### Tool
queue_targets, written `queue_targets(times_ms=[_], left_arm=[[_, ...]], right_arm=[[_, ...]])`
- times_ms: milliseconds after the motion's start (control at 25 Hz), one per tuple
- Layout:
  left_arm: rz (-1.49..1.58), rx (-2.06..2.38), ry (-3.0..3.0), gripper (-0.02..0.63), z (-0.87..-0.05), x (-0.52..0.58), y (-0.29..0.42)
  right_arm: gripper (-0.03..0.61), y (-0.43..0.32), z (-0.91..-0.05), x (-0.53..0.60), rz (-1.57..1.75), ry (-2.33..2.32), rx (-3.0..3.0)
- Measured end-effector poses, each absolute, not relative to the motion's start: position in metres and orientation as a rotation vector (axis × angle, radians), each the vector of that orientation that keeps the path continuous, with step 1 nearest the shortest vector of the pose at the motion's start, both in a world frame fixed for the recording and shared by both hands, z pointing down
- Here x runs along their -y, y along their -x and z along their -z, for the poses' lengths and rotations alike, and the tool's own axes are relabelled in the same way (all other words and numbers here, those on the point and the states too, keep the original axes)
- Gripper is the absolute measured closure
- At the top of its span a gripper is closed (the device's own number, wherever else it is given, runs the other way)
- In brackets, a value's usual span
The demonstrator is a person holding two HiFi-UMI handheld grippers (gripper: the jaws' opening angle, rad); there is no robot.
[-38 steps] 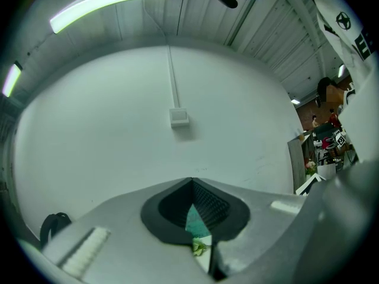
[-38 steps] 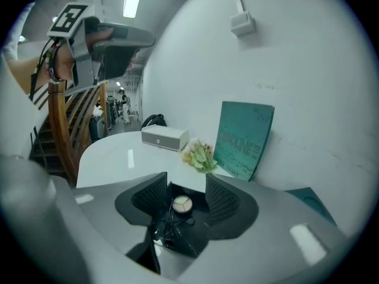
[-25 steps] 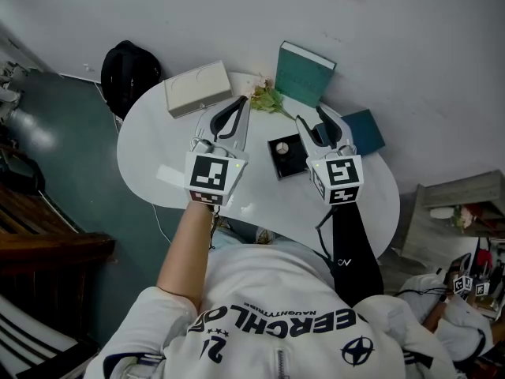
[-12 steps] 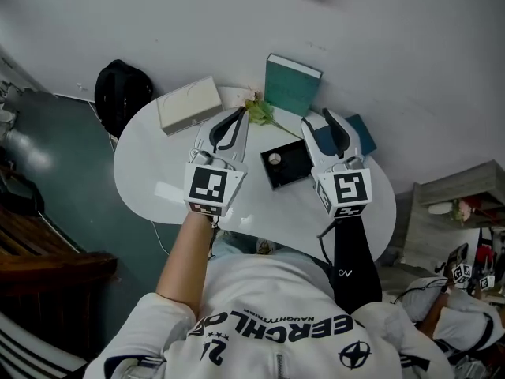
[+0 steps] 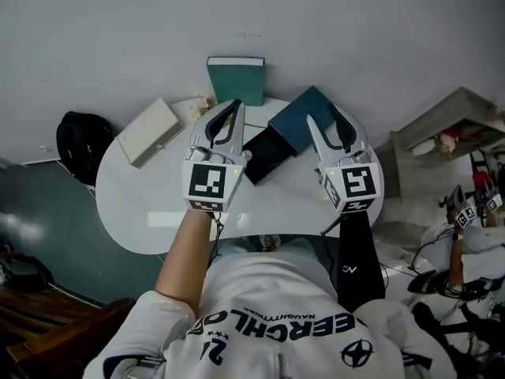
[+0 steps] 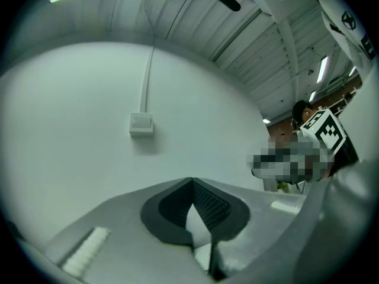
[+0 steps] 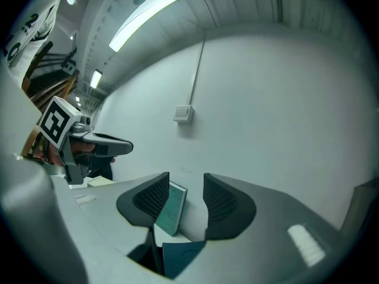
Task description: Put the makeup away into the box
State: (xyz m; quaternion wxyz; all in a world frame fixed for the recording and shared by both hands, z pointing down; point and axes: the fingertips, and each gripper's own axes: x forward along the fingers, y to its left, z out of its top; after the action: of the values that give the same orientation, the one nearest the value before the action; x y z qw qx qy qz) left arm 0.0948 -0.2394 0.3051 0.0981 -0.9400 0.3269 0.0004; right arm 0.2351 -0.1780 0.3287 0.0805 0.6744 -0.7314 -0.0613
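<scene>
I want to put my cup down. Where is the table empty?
The white table is bare in front of the flat cream box, down to the near edge. Crowded at the back: upright teal box, dark blue box, flat black case.

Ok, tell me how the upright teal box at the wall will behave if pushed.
The teal box stands on a narrow edge, so it probably tips easily. Flat faces and square corners suggest it's stiff and won't roll.

Head view looks steeply down over the table (image 5: 142, 204). Both gripper views tilt up at the near wall (image 6: 71, 99), sharing its switch (image 6: 141, 123). Right and head views share the book (image 7: 170, 209).
</scene>
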Motion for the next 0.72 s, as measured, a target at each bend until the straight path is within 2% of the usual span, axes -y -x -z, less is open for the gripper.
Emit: queue_targets(times_ms=[720], left_arm=[[-0.07,-0.266,2.941,0.614,-0.305,0.163,-0.177]], right_arm=[[0.368,-0.267,-0.341,0.05,0.054,-2.459,1.642]])
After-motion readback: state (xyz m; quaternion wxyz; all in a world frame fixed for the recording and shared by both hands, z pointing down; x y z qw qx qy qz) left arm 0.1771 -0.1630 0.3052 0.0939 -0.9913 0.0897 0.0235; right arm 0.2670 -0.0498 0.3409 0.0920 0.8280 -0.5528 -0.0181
